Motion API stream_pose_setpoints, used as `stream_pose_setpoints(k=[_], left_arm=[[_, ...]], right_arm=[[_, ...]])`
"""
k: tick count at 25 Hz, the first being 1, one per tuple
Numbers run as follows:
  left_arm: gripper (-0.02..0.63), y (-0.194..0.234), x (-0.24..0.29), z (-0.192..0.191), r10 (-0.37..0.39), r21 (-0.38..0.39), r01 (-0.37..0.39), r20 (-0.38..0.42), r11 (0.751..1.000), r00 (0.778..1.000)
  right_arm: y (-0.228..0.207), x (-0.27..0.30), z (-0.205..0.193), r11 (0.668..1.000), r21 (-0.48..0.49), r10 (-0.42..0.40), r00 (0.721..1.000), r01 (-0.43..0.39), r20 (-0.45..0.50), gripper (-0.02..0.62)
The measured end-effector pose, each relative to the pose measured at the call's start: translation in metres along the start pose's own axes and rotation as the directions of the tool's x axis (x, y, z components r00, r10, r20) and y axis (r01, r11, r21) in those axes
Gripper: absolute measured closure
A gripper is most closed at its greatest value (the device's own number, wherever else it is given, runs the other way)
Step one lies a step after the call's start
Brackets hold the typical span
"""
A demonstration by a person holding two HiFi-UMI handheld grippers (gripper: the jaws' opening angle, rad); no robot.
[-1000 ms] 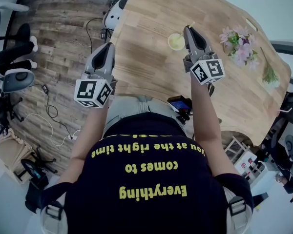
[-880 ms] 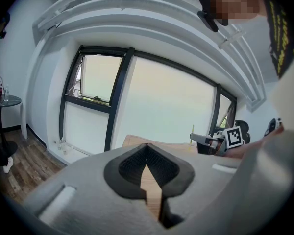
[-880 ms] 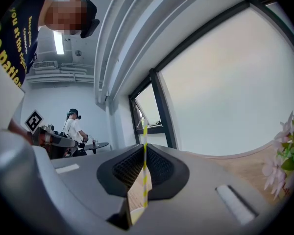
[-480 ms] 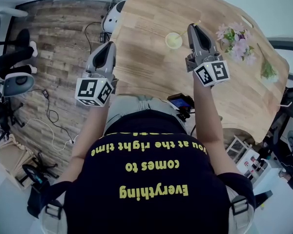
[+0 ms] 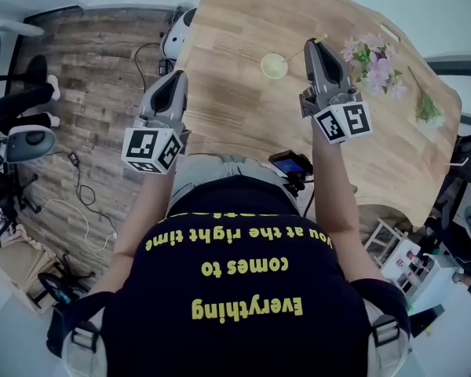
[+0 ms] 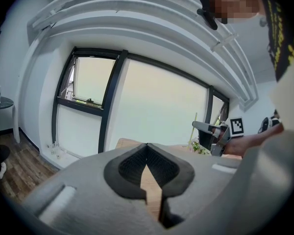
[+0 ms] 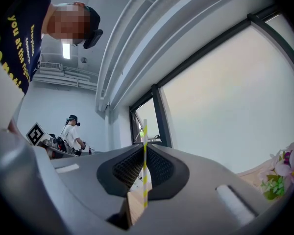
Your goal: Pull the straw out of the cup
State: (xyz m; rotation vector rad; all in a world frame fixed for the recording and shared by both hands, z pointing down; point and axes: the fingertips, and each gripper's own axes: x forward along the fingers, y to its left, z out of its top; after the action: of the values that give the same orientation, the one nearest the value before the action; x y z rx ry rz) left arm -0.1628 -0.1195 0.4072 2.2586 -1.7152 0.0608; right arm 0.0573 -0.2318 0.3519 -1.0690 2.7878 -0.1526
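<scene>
A small cup (image 5: 274,66) with pale yellow-green contents stands on the wooden table (image 5: 228,100). My right gripper (image 5: 315,45) is just right of it, shut on a thin yellow-and-white striped straw (image 5: 302,51). The straw slants from beside the cup's rim up past the jaw tips. In the right gripper view the straw (image 7: 145,165) stands upright between the pads (image 7: 159,168), and its lower end hangs free with no cup around it. My left gripper (image 5: 175,79) hovers over the table's left edge, shut on nothing. Its pads (image 6: 132,168) meet at the tip.
Pink flowers (image 5: 374,60) and a green sprig (image 5: 428,113) lie on the table right of the cup. A small dark device (image 5: 289,166) sits at the near table edge. Chairs and cables are on the wood floor at the left. Another person (image 7: 73,133) stands far off.
My right gripper has risen with the straw, drawing it up and to the right, away from the cup. The cup and the left gripper have stayed put.
</scene>
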Motion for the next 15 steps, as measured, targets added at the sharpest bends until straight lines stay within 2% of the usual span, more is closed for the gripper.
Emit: stream_pose_setpoints(k=[15], left_arm=[[0.604, -0.025, 0.027, 0.001, -0.101, 0.015, 0.101, -0.02, 0.995, 0.995]], right_arm=[[-0.03, -0.037, 0.015, 0.992, -0.019, -0.121, 0.993, 0.121, 0.013, 0.572]])
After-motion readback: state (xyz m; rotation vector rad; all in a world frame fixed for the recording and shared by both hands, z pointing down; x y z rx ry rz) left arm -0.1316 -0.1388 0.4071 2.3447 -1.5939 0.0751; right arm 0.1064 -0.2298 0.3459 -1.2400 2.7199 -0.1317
